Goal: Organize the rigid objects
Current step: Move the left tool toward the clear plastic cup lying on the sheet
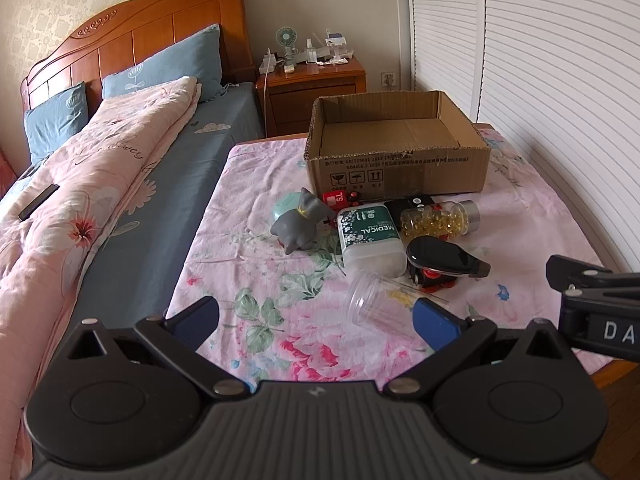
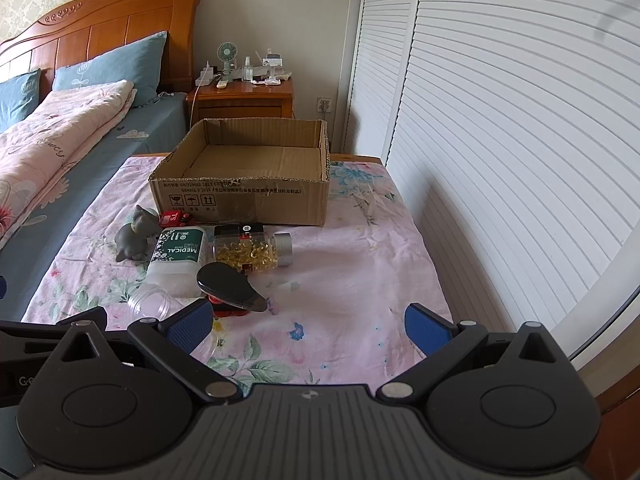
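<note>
An open, empty cardboard box [image 1: 400, 168] [image 2: 244, 200] stands at the far end of a table under a pink floral cloth [image 1: 256, 280] [image 2: 352, 264]. In front of it lies a cluster: a grey cat figure [image 1: 298, 224] [image 2: 134, 236], a green MEDICAL container [image 1: 370, 236] [image 2: 178, 252], a bottle of yellow capsules [image 1: 440, 218] [image 2: 252, 254], a black oval device [image 1: 444, 258] [image 2: 228, 286], a clear plastic cup [image 1: 374, 306] [image 2: 150, 302] and red toy parts [image 1: 340, 199] [image 2: 174, 218]. My left gripper [image 1: 316, 320] is open just short of the cup. My right gripper [image 2: 308, 328] is open and empty, right of the cluster.
A bed with a pink quilt [image 1: 100, 184] and blue pillows lies to the left. A wooden nightstand [image 1: 316, 88] [image 2: 244, 100] with small items stands behind the box. White louvred doors [image 2: 500, 140] run along the right. The right gripper's body [image 1: 600, 304] shows in the left wrist view.
</note>
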Demonstrator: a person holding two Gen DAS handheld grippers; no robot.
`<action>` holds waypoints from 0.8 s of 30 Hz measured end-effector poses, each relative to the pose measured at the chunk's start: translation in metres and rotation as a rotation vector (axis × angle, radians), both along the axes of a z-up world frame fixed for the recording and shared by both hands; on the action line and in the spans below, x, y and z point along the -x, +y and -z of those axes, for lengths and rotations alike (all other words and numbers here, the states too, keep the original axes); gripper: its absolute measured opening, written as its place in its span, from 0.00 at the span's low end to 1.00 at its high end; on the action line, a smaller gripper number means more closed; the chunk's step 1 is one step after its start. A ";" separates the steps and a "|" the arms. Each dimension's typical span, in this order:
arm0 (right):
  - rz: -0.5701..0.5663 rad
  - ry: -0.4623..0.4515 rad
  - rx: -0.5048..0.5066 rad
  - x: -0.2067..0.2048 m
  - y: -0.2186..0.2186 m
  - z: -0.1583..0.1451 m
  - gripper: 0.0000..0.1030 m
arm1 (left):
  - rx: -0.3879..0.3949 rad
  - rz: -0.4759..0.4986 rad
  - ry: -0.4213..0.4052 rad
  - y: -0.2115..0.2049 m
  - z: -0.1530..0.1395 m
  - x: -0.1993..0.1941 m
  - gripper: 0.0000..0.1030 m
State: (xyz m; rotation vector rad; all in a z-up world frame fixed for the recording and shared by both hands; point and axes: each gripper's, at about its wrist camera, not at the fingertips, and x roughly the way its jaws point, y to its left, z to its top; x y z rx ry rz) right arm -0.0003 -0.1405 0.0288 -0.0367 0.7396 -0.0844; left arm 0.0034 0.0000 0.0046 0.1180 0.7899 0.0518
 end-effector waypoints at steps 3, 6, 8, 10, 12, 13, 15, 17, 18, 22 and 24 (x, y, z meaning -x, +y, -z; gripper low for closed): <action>0.000 -0.001 0.000 -0.001 0.000 0.000 1.00 | 0.000 0.000 0.000 0.000 0.000 0.000 0.99; 0.000 0.000 0.000 -0.002 0.000 0.001 1.00 | 0.000 0.000 0.000 0.000 0.000 -0.001 0.99; 0.000 -0.001 0.001 -0.001 0.000 0.001 1.00 | 0.000 0.001 0.001 0.000 0.000 -0.001 0.99; 0.000 -0.001 0.001 -0.001 0.000 0.001 1.00 | -0.001 0.004 0.001 0.000 0.000 -0.002 0.99; 0.001 -0.003 0.002 -0.002 0.000 0.001 1.00 | -0.002 0.007 0.000 0.000 0.000 -0.003 0.99; 0.001 -0.005 0.003 -0.002 -0.001 0.001 1.00 | -0.002 0.008 -0.002 0.000 0.000 -0.004 0.99; 0.002 -0.007 0.004 -0.003 -0.001 0.002 1.00 | -0.003 0.013 -0.005 0.000 0.001 -0.004 0.99; 0.002 -0.010 0.005 -0.003 0.001 0.003 1.00 | -0.005 0.019 -0.010 0.000 0.001 -0.005 0.99; 0.002 -0.010 0.006 -0.003 0.001 0.003 1.00 | -0.006 0.022 -0.012 -0.001 0.001 -0.006 0.99; -0.001 -0.019 0.005 -0.005 0.001 0.003 1.00 | -0.005 0.038 -0.025 0.000 0.001 -0.009 0.99; -0.002 -0.021 0.004 -0.006 0.001 0.003 1.00 | 0.002 0.050 -0.030 0.001 0.002 -0.010 0.99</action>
